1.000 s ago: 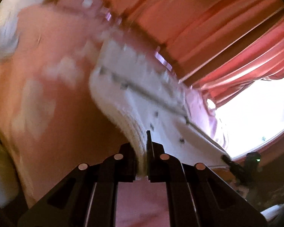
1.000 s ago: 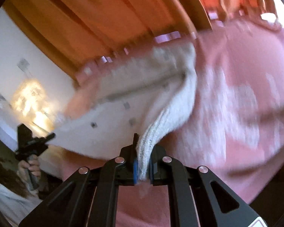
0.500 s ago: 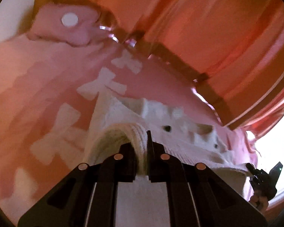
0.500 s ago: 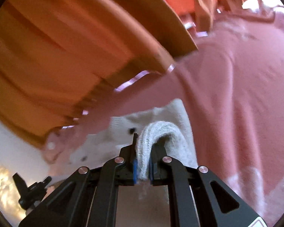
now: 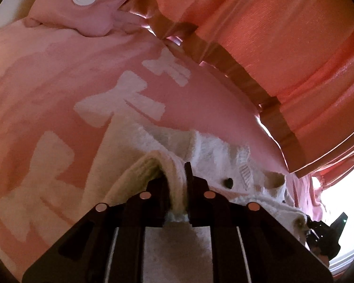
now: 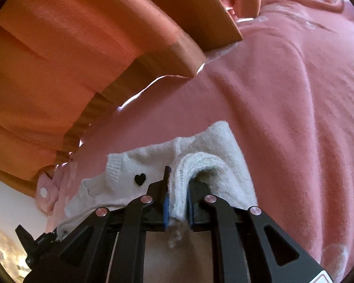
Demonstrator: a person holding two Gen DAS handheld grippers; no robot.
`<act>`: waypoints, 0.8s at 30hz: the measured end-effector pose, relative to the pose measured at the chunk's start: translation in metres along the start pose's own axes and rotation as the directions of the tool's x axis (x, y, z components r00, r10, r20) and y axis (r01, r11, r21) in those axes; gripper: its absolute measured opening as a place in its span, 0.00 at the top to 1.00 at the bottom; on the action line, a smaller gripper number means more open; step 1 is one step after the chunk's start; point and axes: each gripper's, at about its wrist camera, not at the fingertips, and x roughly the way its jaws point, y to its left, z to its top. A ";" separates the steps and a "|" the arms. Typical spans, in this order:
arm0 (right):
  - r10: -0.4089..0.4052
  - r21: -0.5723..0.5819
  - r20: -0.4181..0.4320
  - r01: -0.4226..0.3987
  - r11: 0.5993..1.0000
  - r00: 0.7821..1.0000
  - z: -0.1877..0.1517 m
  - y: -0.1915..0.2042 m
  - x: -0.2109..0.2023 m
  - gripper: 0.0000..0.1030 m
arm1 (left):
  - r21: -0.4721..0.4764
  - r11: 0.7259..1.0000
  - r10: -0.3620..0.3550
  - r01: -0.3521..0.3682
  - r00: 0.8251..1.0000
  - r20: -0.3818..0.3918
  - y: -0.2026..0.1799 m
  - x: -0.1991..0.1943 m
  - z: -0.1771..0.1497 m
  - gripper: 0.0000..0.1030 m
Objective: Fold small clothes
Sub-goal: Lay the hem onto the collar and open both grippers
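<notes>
A small cream knit sweater [image 5: 214,155] with little black hearts lies on a pink blanket [image 5: 47,89]. My left gripper [image 5: 177,188] is shut on a folded ribbed edge of the sweater, low over the blanket. My right gripper [image 6: 177,195] is shut on the opposite ribbed edge of the same sweater [image 6: 210,146]. A black heart [image 6: 140,179] shows just left of the right gripper. Each gripper appears small in the other's view, the right one [image 5: 323,233] and the left one [image 6: 33,243].
The pink blanket with white cross marks covers the bed. A wooden headboard edge [image 5: 243,75] and orange-red curtains [image 5: 283,35] stand behind it. A pink pillow with a white dot [image 5: 82,7] lies at the far left. A bright window [image 5: 342,200] is at the right.
Both grippers have swung the sweater down from the air onto the blanket, folding its held edge over. They have come closer to the bed and now hold nearly still.
</notes>
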 end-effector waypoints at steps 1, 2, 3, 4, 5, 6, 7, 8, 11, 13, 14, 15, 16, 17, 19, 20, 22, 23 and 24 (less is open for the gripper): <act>0.004 -0.002 0.000 -0.004 1.000 1.000 0.001 0.000 -0.001 0.84 | -0.001 1.000 -0.012 0.012 1.000 0.002 0.000 -0.002 0.000 0.82; 0.013 -0.015 0.014 -0.012 1.000 1.000 0.002 0.003 -0.006 0.79 | 0.002 0.999 -0.037 0.037 0.999 0.009 -0.001 -0.006 0.001 0.78; 0.020 -0.033 0.036 -0.019 0.999 0.999 0.002 0.006 -0.013 0.73 | 0.009 0.998 -0.065 0.065 0.998 0.025 -0.002 -0.014 0.002 0.68; 0.031 -0.053 0.065 -0.027 0.998 0.997 0.003 0.009 -0.021 0.69 | 0.015 0.997 -0.071 0.071 0.996 0.044 -0.003 -0.020 0.003 0.52; 0.049 -0.076 0.110 -0.041 0.996 0.993 0.004 0.013 -0.033 0.55 | 0.038 0.998 -0.055 0.051 0.992 0.114 -0.004 -0.034 0.004 0.44; 0.048 -0.086 0.156 -0.035 0.996 0.987 0.004 0.014 -0.042 0.36 | 0.058 0.998 -0.042 0.034 0.987 0.152 -0.005 -0.042 0.005 0.30; 0.031 -0.091 0.208 -0.012 0.996 0.978 0.003 0.015 -0.051 0.31 | 0.093 0.996 -0.031 0.013 0.981 0.191 -0.007 -0.051 0.006 0.22; 0.002 -0.097 0.267 0.025 0.995 0.964 0.003 0.015 -0.060 0.31 | 0.122 0.992 -0.030 0.004 0.978 0.206 -0.008 -0.056 0.006 0.20; -0.026 -0.104 0.246 0.053 0.993 0.969 0.005 0.011 -0.057 0.31 | 0.148 0.989 -0.026 0.003 0.987 0.157 -0.005 -0.049 0.006 0.16; -0.041 -0.082 0.176 0.056 0.995 0.983 0.005 0.007 -0.042 0.31 | 0.125 0.992 -0.022 0.010 0.995 0.096 0.000 -0.035 0.005 0.16; -0.044 -0.079 0.118 0.054 0.995 0.992 0.004 0.007 -0.030 0.31 | 0.106 0.994 -0.024 0.018 0.998 0.056 0.002 -0.025 0.005 0.16; -0.053 -0.085 0.078 0.059 0.995 0.996 0.002 0.009 -0.021 0.31 | 0.098 0.995 -0.028 0.024 0.999 0.032 0.002 -0.018 0.004 0.16; -0.072 -0.102 0.042 0.076 0.992 0.997 0.001 0.011 -0.012 0.31 | 0.092 0.995 -0.029 0.027 0.999 0.018 0.002 -0.013 0.003 0.16; -0.106 -0.136 0.007 0.106 0.985 0.994 -0.003 0.014 0.000 0.31 | 0.099 0.995 -0.025 0.025 1.000 0.001 0.000 -0.007 0.002 0.16; -0.175 -0.189 -0.030 0.166 0.968 0.984 -0.009 0.019 0.013 0.34 | 0.130 0.992 0.000 0.002 1.000 -0.012 -0.005 -0.002 -0.001 0.26; -0.211 -0.229 -0.032 0.199 0.953 0.977 -0.013 0.023 0.018 0.39 | 0.161 0.987 0.015 -0.011 1.000 -0.024 -0.008 0.001 -0.003 0.32; -0.247 -0.282 -0.016 0.233 0.931 0.969 -0.016 0.029 0.022 0.61 | 0.210 0.977 0.039 -0.030 0.998 -0.040 -0.013 0.005 -0.004 0.65; -0.257 -0.303 -0.010 0.242 0.922 0.966 -0.016 0.031 0.022 0.85 | 0.231 0.971 0.066 -0.057 0.997 -0.034 -0.014 0.005 -0.005 0.74; -0.252 -0.310 -0.007 0.238 0.921 0.968 -0.016 0.032 0.022 0.89 | 0.239 0.969 0.075 -0.067 0.997 -0.024 -0.014 0.004 -0.005 0.92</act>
